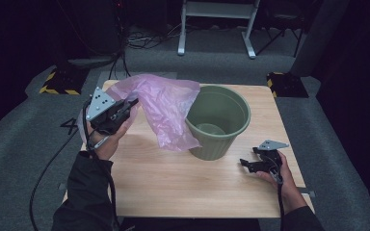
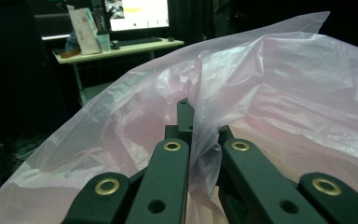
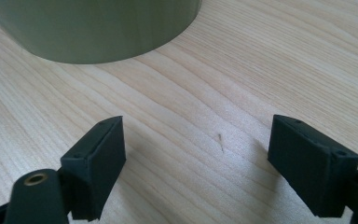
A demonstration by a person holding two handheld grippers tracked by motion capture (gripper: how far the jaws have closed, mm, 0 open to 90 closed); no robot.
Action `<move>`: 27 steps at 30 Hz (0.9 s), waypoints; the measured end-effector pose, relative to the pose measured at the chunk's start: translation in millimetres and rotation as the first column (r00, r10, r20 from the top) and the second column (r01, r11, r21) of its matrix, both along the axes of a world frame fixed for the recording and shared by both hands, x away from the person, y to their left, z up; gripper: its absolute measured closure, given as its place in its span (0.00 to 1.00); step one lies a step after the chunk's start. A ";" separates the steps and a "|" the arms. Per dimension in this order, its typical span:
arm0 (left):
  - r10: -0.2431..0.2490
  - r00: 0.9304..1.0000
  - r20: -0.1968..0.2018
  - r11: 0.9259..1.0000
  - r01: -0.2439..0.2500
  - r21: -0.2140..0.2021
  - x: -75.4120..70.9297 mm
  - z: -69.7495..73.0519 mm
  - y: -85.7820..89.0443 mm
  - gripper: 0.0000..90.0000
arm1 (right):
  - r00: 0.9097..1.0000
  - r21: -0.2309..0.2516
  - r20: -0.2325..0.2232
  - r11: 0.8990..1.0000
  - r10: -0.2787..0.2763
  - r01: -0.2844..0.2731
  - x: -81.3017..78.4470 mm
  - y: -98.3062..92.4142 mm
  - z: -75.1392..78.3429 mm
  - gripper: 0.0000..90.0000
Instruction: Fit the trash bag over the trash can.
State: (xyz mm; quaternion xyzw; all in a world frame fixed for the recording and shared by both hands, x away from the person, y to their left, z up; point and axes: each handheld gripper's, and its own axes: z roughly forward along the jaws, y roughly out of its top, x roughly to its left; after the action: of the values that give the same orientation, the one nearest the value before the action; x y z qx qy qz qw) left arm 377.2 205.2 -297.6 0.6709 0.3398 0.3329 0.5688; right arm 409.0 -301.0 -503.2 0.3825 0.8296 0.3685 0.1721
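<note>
A thin pink plastic bag (image 1: 164, 108) hangs in the air left of an olive-green bucket (image 1: 218, 120) that stands upright on the wooden table (image 1: 173, 183). My left gripper (image 1: 131, 107) is raised above the table's left side and shut on the bag's edge. In the left gripper view the jaws pinch a fold of the bag (image 2: 270, 93), which billows over them. My right gripper (image 1: 244, 163) rests low on the table just right of the bucket's base, open. In the right gripper view its two pads stand wide apart over bare wood, with the bucket's wall (image 3: 98, 28) ahead.
The bag's lower end drapes against the bucket's left wall. A white frame (image 1: 217, 24) stands on the floor beyond the table. Yellow-black striped blocks (image 1: 58, 83) sit by the far corners. A desk with a lit monitor (image 2: 137, 14) lies behind the bag.
</note>
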 end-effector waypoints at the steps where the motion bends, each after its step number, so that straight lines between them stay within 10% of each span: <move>1: 0.004 1.000 0.001 1.000 -0.004 -0.003 0.8 2.7 -1.1 1.00 | 1.000 0.000 0.000 1.000 0.000 0.000 0.0 0.0 0.0 0.21; 15: 0.007 1.000 0.028 1.000 -0.006 -0.029 5.1 30.7 -8.6 1.00 | 0.988 0.105 0.134 0.990 0.083 -0.098 -22.1 12.8 41.2 0.25; 27: 0.032 0.998 0.056 0.999 -0.030 -0.036 9.5 56.6 -12.7 1.00 | 0.992 0.091 0.103 0.992 0.076 -0.085 -15.1 12.5 34.7 0.26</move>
State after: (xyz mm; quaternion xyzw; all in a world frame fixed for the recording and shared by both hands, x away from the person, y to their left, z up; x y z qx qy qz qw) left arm 386.8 192.5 -241.0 0.6458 0.3399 0.3546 0.5845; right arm 393.9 -288.5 -468.5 0.3378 0.8163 0.4327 0.1796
